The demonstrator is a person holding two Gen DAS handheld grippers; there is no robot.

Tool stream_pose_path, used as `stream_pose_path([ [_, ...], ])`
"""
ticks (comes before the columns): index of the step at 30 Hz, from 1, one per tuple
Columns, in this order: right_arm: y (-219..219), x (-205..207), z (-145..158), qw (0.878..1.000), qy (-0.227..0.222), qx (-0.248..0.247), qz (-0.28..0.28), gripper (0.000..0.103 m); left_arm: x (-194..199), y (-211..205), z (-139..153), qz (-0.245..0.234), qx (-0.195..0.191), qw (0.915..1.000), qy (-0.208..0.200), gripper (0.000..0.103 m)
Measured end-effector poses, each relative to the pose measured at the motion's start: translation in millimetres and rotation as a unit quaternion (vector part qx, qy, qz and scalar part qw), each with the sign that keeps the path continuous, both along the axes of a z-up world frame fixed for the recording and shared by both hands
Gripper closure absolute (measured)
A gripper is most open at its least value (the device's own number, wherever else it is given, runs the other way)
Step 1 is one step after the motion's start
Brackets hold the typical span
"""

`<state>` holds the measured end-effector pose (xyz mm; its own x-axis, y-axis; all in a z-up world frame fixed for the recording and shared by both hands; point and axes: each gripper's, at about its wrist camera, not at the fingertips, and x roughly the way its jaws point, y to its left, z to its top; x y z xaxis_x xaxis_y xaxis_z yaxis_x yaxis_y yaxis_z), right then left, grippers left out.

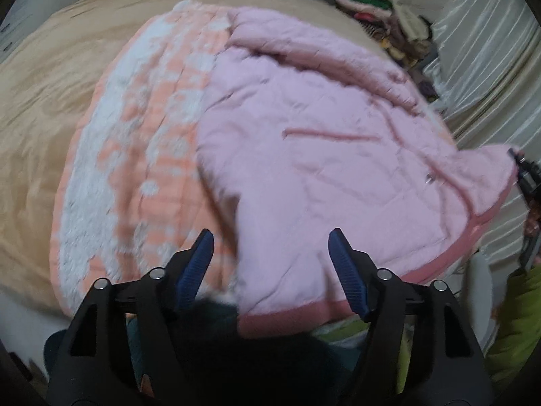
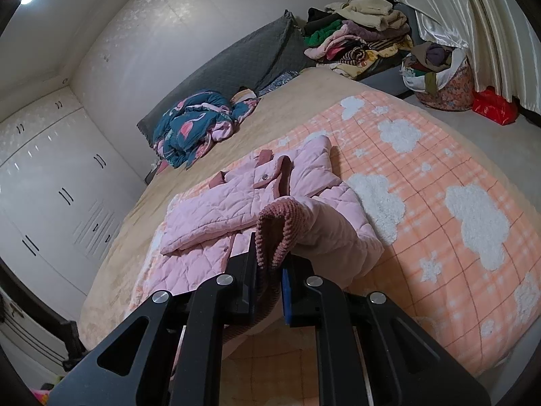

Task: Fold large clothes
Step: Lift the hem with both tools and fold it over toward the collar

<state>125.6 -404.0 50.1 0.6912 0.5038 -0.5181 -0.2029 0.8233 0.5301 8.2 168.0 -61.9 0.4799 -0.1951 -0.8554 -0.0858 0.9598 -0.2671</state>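
Note:
A pink quilted jacket (image 1: pixel 314 128) lies spread on an orange-and-white cloud blanket (image 1: pixel 142 155) on the bed. My left gripper (image 1: pixel 272 247) is open and empty, hovering just above the jacket's near hem. In the right wrist view the same jacket (image 2: pixel 243 203) lies partly folded. My right gripper (image 2: pixel 268 270) is shut on the jacket's dark pink ribbed sleeve cuff (image 2: pixel 277 223) and holds that sleeve up off the blanket (image 2: pixel 439 203). The right gripper also shows at the far right edge of the left wrist view (image 1: pixel 522 172), at the jacket's corner.
A tan bedsheet (image 2: pixel 216 142) covers the bed. A crumpled blue patterned garment (image 2: pixel 192 125) lies near the grey headboard (image 2: pixel 236 61). A pile of clothes (image 2: pixel 358 30), a full laundry basket (image 2: pixel 439 74) and a red bag (image 2: pixel 493 105) stand by the curtain. White wardrobes (image 2: pixel 50 176) line the left wall.

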Motion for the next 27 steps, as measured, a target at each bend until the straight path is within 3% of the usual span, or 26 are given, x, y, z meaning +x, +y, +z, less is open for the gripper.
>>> stream_pose_path([
  [2,0.3,-1.9,-0.3,1.0,-0.003,0.0,0.002,0.093,-1.3,-2.2,-9.5,-0.005,-0.004,0.9998,0.017,0.028],
  [7,-0.2,-3.9,-0.2,1.0,-0.005,0.004,0.004,0.093,3.2,-7.3,-36.9,-0.011,-0.059,0.9967,0.054,0.029],
  [12,-1.2,-3.8,2.0,1.0,-0.009,0.0,0.009,0.093,9.4,-14.3,-40.4,0.002,-0.105,0.9936,0.041,0.063],
  [13,-2.3,-2.7,2.6,1.0,-0.01,0.002,0.008,0.093,11.0,-15.6,-35.1,0.002,-0.102,0.9944,0.029,0.079],
  [14,-3.8,-2.3,2.6,1.0,-0.011,0.005,0.007,0.093,13.5,-16.6,-28.5,-0.002,-0.098,0.995,0.018,0.085],
  [21,-10.4,6.0,7.5,1.0,-0.013,0.028,0.0,0.093,30.3,-11.9,31.6,-0.016,-0.101,0.9928,-0.062,0.094],
  [27,-10.4,-18.6,41.1,0.997,-0.065,0.032,0.007,0.093,33.2,-3.2,91.3,-0.019,-0.107,0.9853,-0.132,0.095],
])
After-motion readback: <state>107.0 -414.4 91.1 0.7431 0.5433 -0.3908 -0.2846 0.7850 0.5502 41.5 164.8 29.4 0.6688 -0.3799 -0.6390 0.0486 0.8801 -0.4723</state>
